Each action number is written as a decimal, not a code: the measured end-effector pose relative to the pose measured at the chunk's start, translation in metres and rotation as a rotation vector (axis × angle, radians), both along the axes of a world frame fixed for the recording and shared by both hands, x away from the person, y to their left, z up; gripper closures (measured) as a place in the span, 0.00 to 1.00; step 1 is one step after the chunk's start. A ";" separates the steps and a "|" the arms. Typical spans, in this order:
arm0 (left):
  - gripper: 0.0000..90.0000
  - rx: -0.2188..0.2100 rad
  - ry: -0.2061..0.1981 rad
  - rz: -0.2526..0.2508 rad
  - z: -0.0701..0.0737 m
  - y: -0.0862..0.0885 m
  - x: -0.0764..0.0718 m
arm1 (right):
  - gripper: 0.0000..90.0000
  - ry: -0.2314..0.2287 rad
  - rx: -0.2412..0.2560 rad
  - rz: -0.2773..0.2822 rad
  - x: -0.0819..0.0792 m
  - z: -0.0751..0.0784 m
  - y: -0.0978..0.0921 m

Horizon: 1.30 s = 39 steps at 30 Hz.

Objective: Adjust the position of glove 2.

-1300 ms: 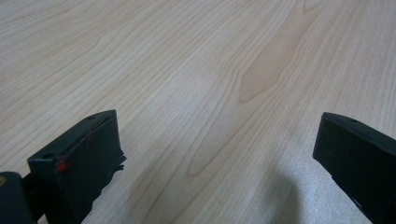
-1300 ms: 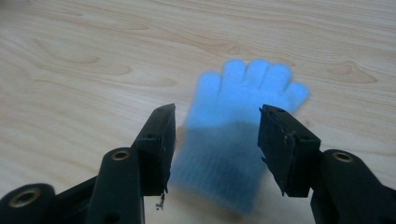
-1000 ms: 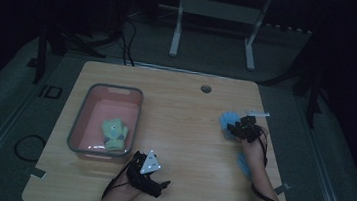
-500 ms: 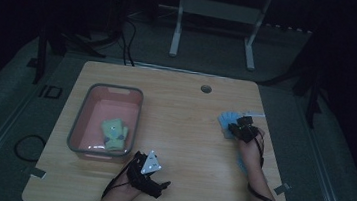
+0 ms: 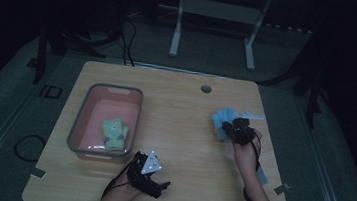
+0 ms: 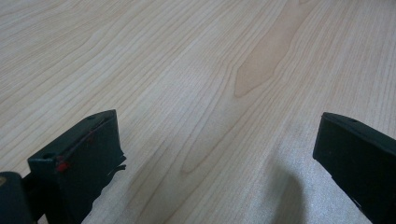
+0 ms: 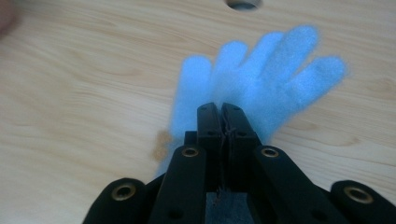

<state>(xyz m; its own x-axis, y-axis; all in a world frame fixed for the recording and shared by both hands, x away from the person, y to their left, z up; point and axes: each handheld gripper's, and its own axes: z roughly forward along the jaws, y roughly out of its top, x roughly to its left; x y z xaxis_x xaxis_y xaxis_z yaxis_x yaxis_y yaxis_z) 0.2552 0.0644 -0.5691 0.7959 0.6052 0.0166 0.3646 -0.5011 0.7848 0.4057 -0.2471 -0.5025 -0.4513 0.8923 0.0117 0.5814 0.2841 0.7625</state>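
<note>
Currently my right claw (image 7: 222, 108) is clamped on the blue glove (image 7: 261, 79), flat on the tabletop's (image 5: 180, 111) right side; soft, light fleece, best pinched at the cuff. My left claw (image 6: 219, 140) stands apart.

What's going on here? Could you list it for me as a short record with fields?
Surface: light wooden table
Right gripper: jaws shut on fluffy blue glove, which lies on the table at its right side
Left gripper: jaws open, nothing between them, low at the table's near edge
Container: pink plastic bin with grey rim, on the left
In the bin: a green glove
</note>
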 end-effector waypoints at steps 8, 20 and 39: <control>0.01 -0.006 -0.003 -0.003 0.000 0.001 0.000 | 0.97 0.006 0.011 0.036 -0.039 0.014 0.028; 0.01 -0.023 -0.018 -0.003 0.001 0.002 -0.002 | 0.97 0.015 0.074 0.066 -0.080 0.009 0.075; 0.01 -0.022 -0.014 -0.020 0.001 0.002 -0.003 | 0.94 0.085 0.033 0.028 -0.090 -0.047 0.104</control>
<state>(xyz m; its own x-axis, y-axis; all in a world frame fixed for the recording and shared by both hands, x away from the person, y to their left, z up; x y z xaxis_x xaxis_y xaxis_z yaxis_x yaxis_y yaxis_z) 0.2523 0.0663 -0.5685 0.8074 0.5898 0.0151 0.3435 -0.4907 0.8008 0.3161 -0.1434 -0.5492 -0.4722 0.8778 0.0804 0.6364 0.2763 0.7202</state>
